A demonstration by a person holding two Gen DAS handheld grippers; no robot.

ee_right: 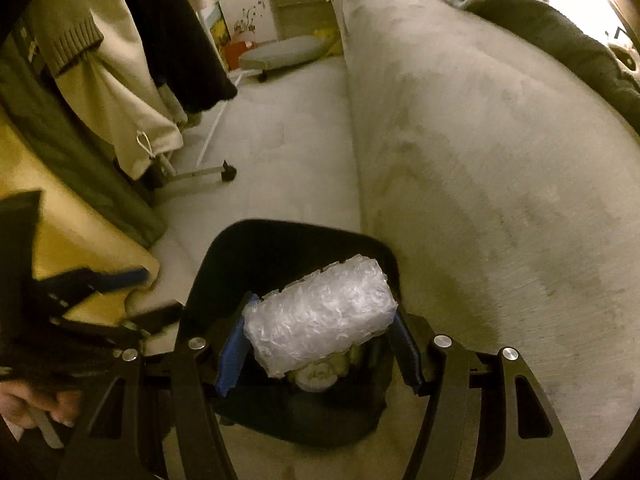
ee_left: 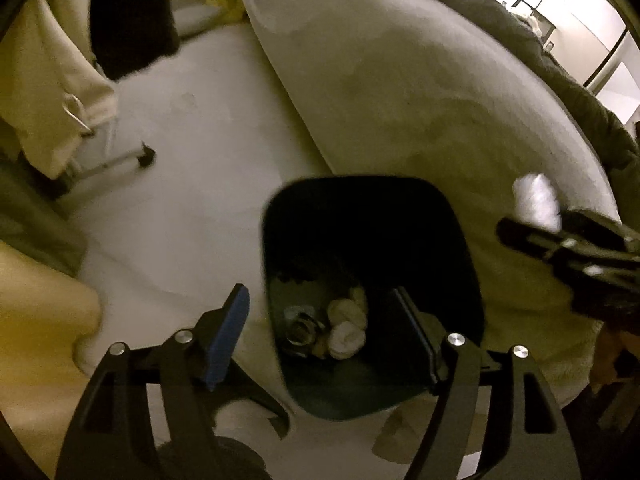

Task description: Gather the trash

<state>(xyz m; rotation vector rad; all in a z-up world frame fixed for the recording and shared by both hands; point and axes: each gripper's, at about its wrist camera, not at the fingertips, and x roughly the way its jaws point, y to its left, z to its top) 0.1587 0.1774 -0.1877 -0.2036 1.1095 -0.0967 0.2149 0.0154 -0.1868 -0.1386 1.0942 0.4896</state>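
My right gripper (ee_right: 320, 336) is clamped on the bubble-wrap roll (ee_right: 320, 316) directly above the black bin (ee_right: 224, 260); my left gripper (ee_left: 320, 340) hangs wide open, empty, over the bin.

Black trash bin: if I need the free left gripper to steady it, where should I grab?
Probably the near rim of the black trash bin, from above, one finger inside the thin wall. The left gripper hangs open over it; the right gripper holds the bubble wrap.
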